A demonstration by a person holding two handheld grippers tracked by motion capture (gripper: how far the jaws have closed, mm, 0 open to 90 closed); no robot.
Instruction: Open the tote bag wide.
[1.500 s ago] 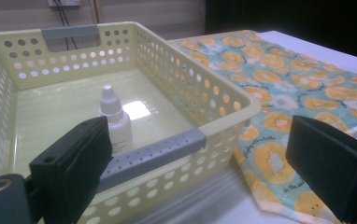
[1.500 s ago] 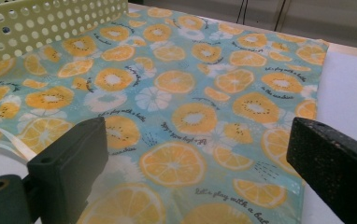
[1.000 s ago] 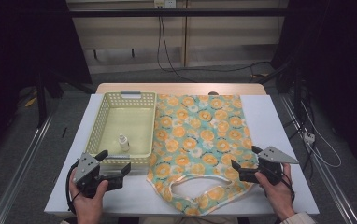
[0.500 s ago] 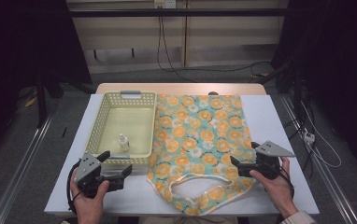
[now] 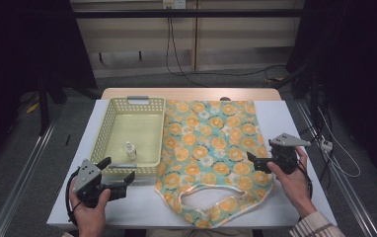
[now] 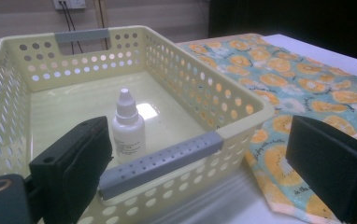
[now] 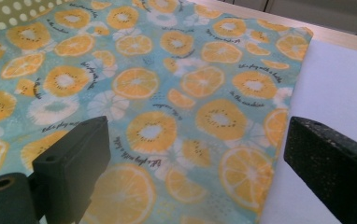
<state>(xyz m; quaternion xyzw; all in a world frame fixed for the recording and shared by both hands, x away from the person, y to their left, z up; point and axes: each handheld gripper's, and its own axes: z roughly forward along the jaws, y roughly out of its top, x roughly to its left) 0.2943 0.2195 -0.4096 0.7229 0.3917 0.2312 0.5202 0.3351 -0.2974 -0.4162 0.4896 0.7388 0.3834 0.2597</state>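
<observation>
Right gripper point(image 5: 260, 163) shifted onto bag point(image 5: 216, 148) (handles toward person).

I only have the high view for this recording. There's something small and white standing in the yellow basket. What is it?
Observer: A small white dropper bottle with a pointed cap, upright in the basket, seen in the left gripper view.
Operator: Does the left gripper hold anything?
Observer: No. The left gripper is open, its jaws wide apart in front of the basket's grey near handle.
Operator: And the right one?
Observer: The right gripper is open too, its jaws straddling the right edge of the fruit-print bag. That view also shows small script printed among the orange slices.
</observation>
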